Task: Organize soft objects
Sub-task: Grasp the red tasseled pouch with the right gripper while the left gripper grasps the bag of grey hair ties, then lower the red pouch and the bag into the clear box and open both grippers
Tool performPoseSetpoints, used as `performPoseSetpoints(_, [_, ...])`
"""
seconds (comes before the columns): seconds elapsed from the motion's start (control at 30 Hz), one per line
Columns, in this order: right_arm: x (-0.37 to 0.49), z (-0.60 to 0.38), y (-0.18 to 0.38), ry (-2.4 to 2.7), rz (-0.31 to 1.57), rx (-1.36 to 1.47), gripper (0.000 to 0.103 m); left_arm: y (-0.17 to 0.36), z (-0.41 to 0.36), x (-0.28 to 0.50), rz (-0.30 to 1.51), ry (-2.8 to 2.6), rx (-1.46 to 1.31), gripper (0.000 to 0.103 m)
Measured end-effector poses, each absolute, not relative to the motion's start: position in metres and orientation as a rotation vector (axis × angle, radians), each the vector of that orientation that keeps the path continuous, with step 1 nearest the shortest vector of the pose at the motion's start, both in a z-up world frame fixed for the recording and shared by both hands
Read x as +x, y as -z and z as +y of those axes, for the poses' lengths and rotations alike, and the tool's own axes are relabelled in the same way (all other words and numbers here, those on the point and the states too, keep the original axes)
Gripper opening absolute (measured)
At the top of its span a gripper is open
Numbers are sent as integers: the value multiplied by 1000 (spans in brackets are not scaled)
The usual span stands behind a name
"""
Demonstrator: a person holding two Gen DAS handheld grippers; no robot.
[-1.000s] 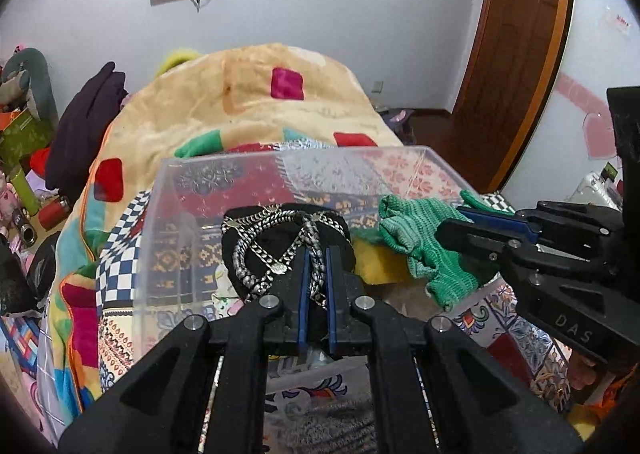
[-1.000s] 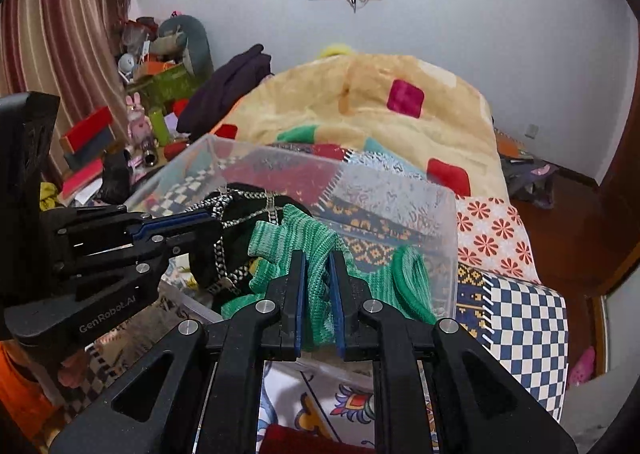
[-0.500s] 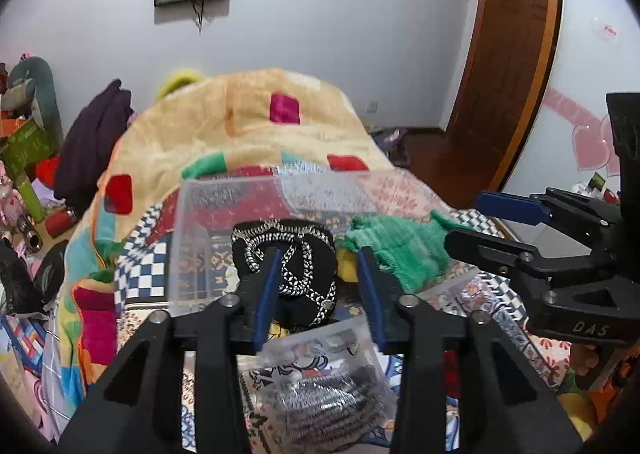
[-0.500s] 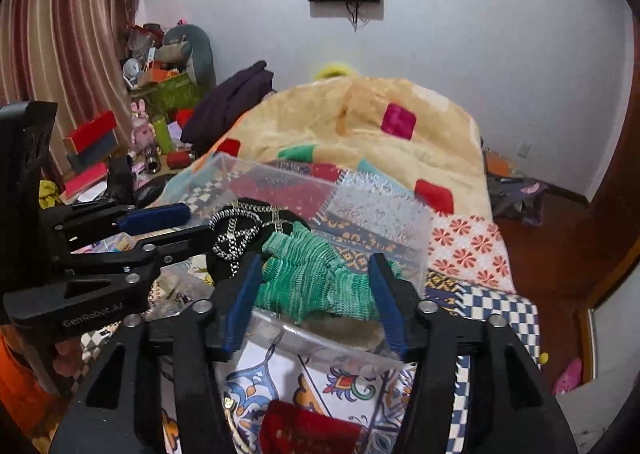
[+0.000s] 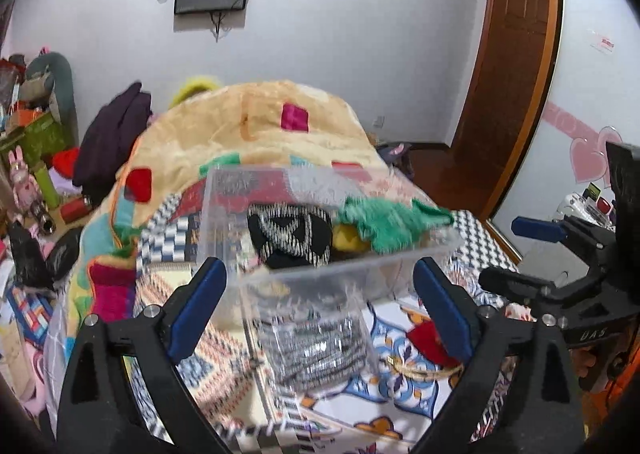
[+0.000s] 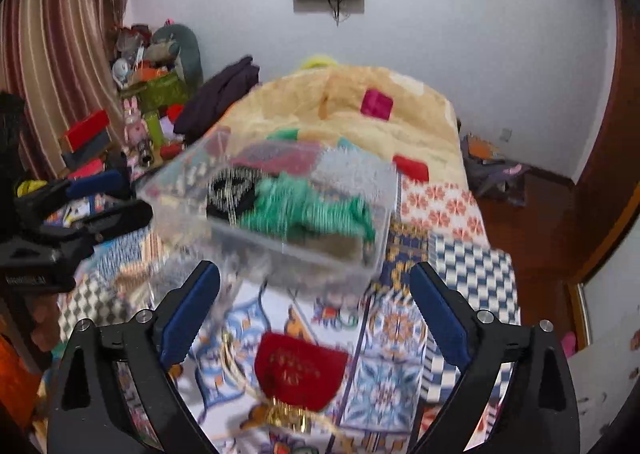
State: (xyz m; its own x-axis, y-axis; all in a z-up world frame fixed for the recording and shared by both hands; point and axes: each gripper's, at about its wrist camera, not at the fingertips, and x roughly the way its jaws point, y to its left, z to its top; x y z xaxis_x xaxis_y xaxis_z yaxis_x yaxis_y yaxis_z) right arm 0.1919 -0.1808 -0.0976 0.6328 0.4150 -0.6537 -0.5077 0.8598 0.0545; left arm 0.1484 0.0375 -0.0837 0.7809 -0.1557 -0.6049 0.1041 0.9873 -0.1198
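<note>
My left gripper [image 5: 320, 286] and right gripper [image 6: 314, 286] gape wide, empty. Black hat [image 5: 290, 236], green knit [image 5: 390, 223] sit in far bin [image 5: 340, 266], dropped for sorting. Red pouch [image 6: 298, 370] near, loose on bed.

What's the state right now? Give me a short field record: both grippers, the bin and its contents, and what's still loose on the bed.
left gripper: open, empty, in front of the bin
right gripper: open, empty, in front of the bin
clear plastic bin: on the bed
bin contents: black item with silver chains, green knit item, something yellow between them
loose on bed: red pouch with gold cord, near the right gripper
image quality: motion blur in both views
</note>
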Motion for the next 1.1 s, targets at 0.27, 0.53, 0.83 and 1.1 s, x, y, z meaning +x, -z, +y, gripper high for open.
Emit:
performPoseSetpoints(0.27, [187,-182,148,-535,870,-137,95,135,39,152,822,119,-96,96])
performPoseSetpoints(0.53, [181,-178,175,-572,968,-157,74,159,31,160,910,123,-90,96])
performPoseSetpoints(0.83, [180,-180,175,-587,978,-142,40,173,19,165,957,125,-75,93])
performPoseSetpoints(1.1, [174,-183,164,-595,934,-132,30,174,12,161,936,128,-70,57])
